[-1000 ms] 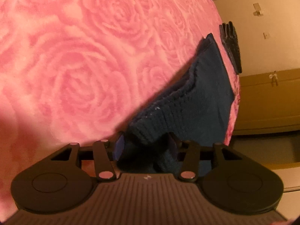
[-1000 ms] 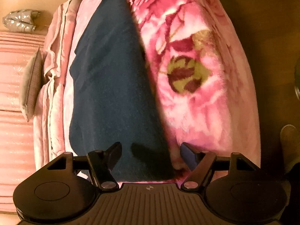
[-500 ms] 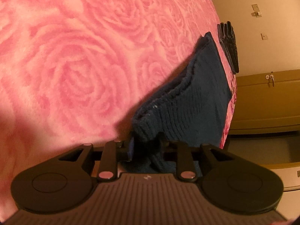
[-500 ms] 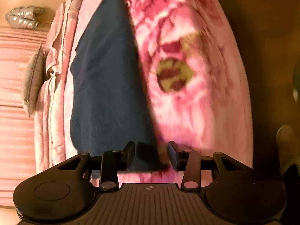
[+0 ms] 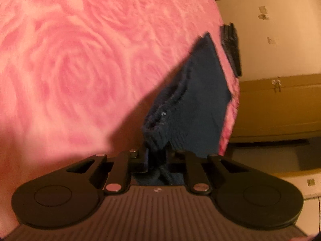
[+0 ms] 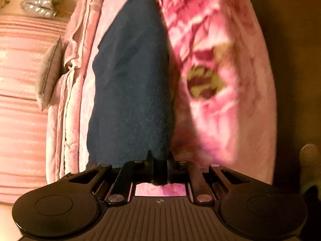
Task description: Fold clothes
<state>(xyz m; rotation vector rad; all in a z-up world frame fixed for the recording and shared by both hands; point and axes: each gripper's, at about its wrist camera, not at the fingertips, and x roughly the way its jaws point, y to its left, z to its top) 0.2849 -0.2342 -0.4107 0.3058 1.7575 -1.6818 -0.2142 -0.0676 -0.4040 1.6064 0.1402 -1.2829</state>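
Navy knit garment (image 5: 200, 100) lies along the edge of the pink bed (image 5: 80, 60). Left gripper (image 5: 157, 156) and right gripper (image 6: 159, 164) each have jaws clamped on a near corner, so both corners can travel together.

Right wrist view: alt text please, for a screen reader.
The right gripper is shut on the near edge of a dark blue knit garment, which stretches away over a pink floral blanket. Folded pink bedding lies to its left.
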